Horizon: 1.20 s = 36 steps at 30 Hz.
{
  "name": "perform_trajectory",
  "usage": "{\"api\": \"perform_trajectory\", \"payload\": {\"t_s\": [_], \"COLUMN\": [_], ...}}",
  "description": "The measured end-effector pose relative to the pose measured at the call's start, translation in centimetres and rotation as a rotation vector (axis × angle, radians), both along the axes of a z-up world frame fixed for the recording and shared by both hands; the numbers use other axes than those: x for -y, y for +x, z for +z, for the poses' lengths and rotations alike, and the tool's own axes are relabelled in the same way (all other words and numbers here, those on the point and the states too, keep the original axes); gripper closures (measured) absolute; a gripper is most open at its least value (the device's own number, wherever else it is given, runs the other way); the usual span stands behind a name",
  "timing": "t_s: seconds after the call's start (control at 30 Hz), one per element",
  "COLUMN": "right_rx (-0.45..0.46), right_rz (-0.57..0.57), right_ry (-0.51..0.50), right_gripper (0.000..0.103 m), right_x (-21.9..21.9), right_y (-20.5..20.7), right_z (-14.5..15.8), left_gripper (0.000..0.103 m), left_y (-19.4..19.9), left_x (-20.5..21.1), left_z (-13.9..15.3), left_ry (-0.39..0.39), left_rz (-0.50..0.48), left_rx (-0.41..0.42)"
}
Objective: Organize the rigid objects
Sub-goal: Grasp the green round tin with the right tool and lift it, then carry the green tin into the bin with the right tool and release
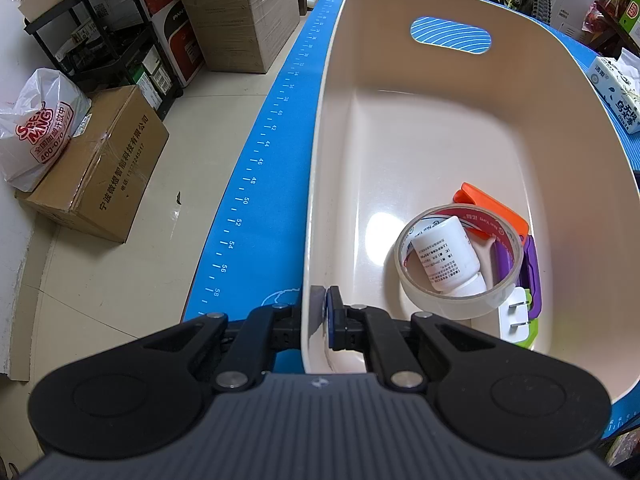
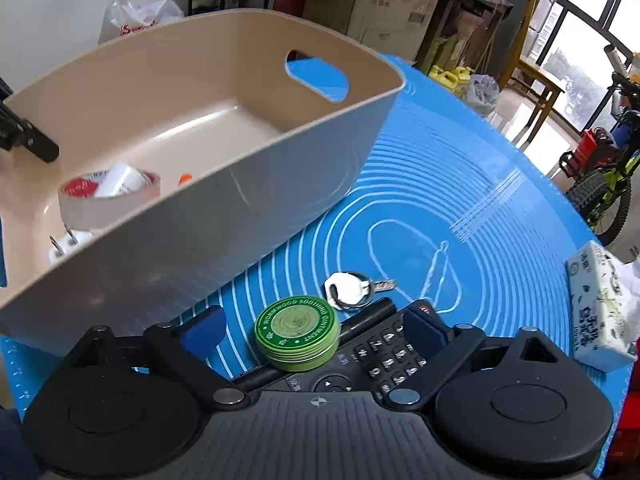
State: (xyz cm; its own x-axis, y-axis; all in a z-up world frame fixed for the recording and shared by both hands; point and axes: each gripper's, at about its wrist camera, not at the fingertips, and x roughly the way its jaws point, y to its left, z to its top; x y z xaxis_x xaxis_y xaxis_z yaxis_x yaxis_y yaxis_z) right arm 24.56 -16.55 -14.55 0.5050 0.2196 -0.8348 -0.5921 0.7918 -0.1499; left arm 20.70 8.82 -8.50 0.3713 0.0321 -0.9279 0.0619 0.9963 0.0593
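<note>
1. Beige plastic storage bin [image 1: 420,128] sits on the blue silicone mat [image 1: 260,184]; the left gripper [image 1: 325,308] is clamped on its near wall.
2. Only the left view shows the bin's contents fully: clear tape roll [image 1: 460,256] around a white bottle [image 1: 444,256], orange clip [image 1: 494,208], white plug [image 1: 514,316].
3. Only the right view shows the wide-open right gripper [image 2: 316,330] around a round green tin [image 2: 298,330], touching nothing, beside a black remote [image 2: 384,352] and silver key [image 2: 352,288].

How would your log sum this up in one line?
left hand-held gripper: shut on bin rim | right hand-held gripper: open around green tin
</note>
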Motion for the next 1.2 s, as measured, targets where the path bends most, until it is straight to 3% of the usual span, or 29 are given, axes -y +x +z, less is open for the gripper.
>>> {"api": "perform_trajectory", "payload": {"t_s": [0.13,0.3,0.53,1.2], "right_rx": [-0.018,0.011,0.013,0.225], "right_rz": [0.017,0.033,0.005,-0.244], "right_ry": [-0.011,-0.054,-0.057,0.102], "right_gripper": [0.019,0.048,0.048,0.048], "right_x": [-0.6,-1.1,-0.8,-0.4], "right_y": [0.1,-0.3,-0.6,-1.1], "right_z": [-1.1,-1.4,-0.3,9.9], "left_gripper": [0.094,0.094,0.094,0.094], "left_y": [0.0,0.0,-0.1,-0.1], "left_x": [0.0,0.1,0.0,-0.1], "left_z": [0.0,0.0,0.1,0.1], "left_ry": [0.000,0.000,-0.002,-0.001], "left_rz": [0.000,0.000,0.003,0.002], "left_rx": [0.000,0.000,0.000,0.000]}}
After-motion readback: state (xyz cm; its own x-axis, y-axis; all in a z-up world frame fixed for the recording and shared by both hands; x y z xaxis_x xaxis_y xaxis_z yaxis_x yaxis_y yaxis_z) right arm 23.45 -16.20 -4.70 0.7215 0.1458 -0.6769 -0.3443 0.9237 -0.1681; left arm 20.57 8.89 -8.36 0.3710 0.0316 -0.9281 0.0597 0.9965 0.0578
